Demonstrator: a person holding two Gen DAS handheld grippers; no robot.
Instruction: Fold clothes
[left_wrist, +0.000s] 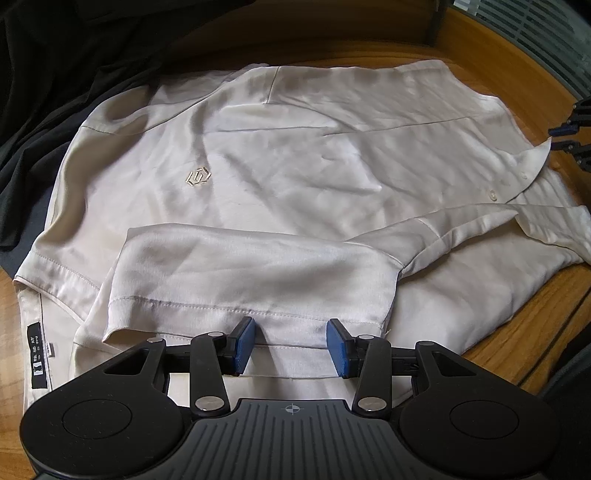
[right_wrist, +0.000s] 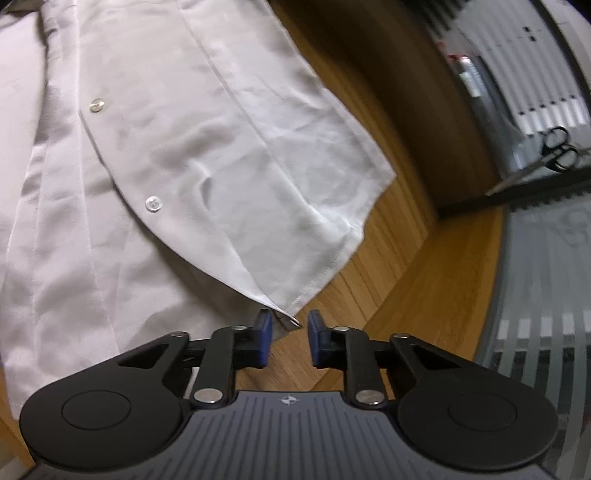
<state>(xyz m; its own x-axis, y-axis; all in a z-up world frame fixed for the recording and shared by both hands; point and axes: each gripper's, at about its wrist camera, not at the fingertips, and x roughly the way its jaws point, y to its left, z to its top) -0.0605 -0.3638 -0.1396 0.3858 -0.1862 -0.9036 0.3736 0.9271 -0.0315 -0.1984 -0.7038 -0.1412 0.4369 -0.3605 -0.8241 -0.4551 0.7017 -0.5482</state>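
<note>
**Both tongs spread at the edges of a pale shirt**

Nearest the left wrist lens, the left gripper (left_wrist: 291, 343) points steeply down with its blue pads (left_wrist: 243, 345) standing apart. They straddle the stitched hem of a sleeve (left_wrist: 240, 266) that is folded across the front of the shirt (left_wrist: 295, 166). Cloth lies between the pads, but neither presses on it.

The shirt is cream and satiny. It lies spread flat on a wooden table (left_wrist: 517, 332), with a small embroidered logo (left_wrist: 197, 177) on the chest and a black label (left_wrist: 38, 356) showing at the lower left. A dark garment (left_wrist: 55, 74) lies heaped along the shirt's left side, touching it.

In the right wrist view, the right gripper (right_wrist: 290, 339) is at the shirt's pointed front corner (right_wrist: 291, 317). Its jaws are also apart, with a narrower gap. The tip of the corner reaches into that gap and lies against the left pad (right_wrist: 264, 339), while the other pad stands clear of it, so nothing is pinched. Two pale buttons (right_wrist: 96, 105) (right_wrist: 153, 204) run along the placket above that corner. Beyond the table's edge, a pair of scissors (right_wrist: 557, 151) lies on a light surface.
</note>
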